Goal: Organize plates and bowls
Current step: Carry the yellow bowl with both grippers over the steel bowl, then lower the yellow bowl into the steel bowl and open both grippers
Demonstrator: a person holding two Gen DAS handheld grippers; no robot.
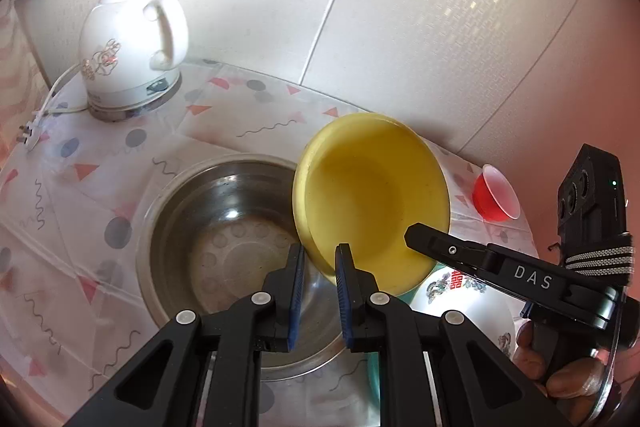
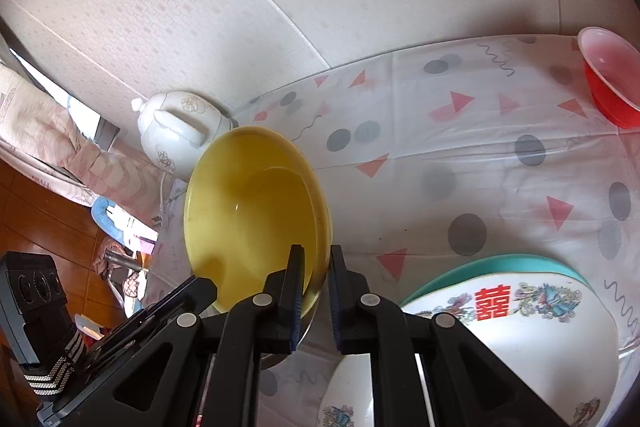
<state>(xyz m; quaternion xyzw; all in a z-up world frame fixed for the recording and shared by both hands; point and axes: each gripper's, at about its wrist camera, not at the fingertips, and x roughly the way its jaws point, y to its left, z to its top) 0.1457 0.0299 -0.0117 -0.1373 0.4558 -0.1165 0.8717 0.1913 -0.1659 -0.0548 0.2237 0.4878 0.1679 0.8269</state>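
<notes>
A yellow bowl (image 1: 372, 199) is held tilted on edge over the rim of a steel basin (image 1: 224, 259). My right gripper (image 2: 316, 267) is shut on the yellow bowl's (image 2: 256, 215) rim; it shows in the left wrist view (image 1: 424, 233) reaching in from the right. My left gripper (image 1: 320, 259) straddles the bowl's near rim with a gap showing at the pads. A white bowl with a red character (image 2: 520, 323) lies on a teal plate (image 2: 500, 263) at the lower right. A red bowl (image 2: 608, 79) sits far right.
A white electric kettle (image 1: 132, 43) with cord and plug (image 1: 28, 135) stands at the table's back left. A patterned plastic cloth (image 2: 460, 155) covers the table. A white wall runs behind. The floor with clutter (image 2: 120, 259) lies beyond the left table edge.
</notes>
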